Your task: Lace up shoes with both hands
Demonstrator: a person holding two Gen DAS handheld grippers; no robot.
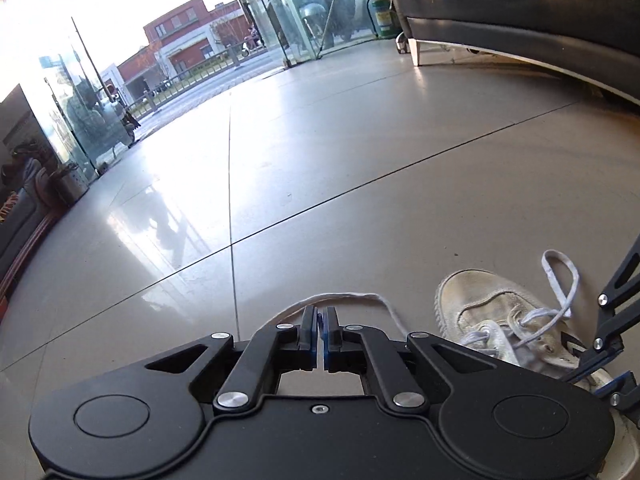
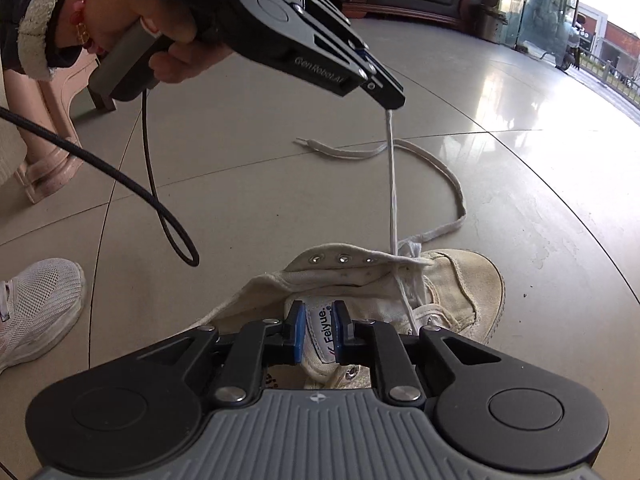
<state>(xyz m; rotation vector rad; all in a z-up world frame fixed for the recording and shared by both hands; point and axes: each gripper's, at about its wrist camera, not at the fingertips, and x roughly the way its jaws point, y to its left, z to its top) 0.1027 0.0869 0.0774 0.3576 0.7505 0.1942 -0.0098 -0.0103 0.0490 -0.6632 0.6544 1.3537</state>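
Nearest in the right wrist view, the right hand-held gripper (image 2: pixel 319 330) was held slightly parted astride the tongue (image 2: pixel 320 334) of the canvas shoe (image 2: pixel 452 292); whether its pads pressed could not be told. The shoe lay on the tiled floor (image 2: pixel 260 184), three eyelets (image 2: pixel 343 258) unlaced. Farther off, the left hand-held gripper (image 2: pixel 386 107) was clamped on the lace (image 2: pixel 392 184), drawn taut upward. Threading was judged under way; next, the slack needed pulling through and the lace tip (image 2: pixel 300 142) needed fetching. Only the left wrist view showed the other lace loop (image 1: pixel 560 276).
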